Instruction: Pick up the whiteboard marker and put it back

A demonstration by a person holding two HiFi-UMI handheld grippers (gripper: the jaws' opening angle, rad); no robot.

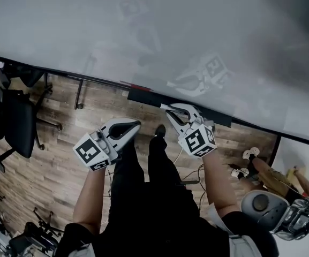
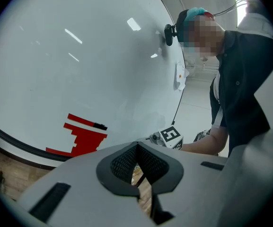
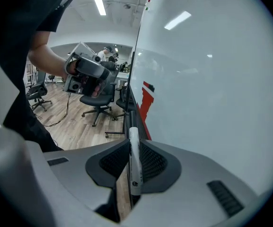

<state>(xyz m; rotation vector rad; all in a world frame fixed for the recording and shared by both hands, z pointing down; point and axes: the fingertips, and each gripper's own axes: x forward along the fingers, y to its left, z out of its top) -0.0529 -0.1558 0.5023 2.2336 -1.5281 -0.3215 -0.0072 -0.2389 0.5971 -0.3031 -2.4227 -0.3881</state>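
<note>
Head view: the board (image 1: 143, 31) fills the frame from 9 round to 3 o'clock, with its dark tray (image 1: 143, 96) running along the lower edge. The right gripper (image 1: 168, 109) has its nose right at that tray, just past centre towards 12. What it carries can't be made out from up here. The left gripper (image 1: 134, 125) hangs back at its 8 o'clock, over the wood floor and clear of the tray.

Left gripper view: the pads meet at the tips with nothing between them, so this one's a spectator. A red block (image 2: 84, 138) sits low on the board at 10 o'clock.

Right gripper view: here's the action. The jaws are clamped on the marker (image 3: 134, 164), a white barrel running straight up between the pads towards 12. The tray stretches away directly ahead of it, the board on the 3 o'clock side.

So the pick-up looks done. What's left, I'd say, is to lay the marker on the tray, let go and back off.
</note>
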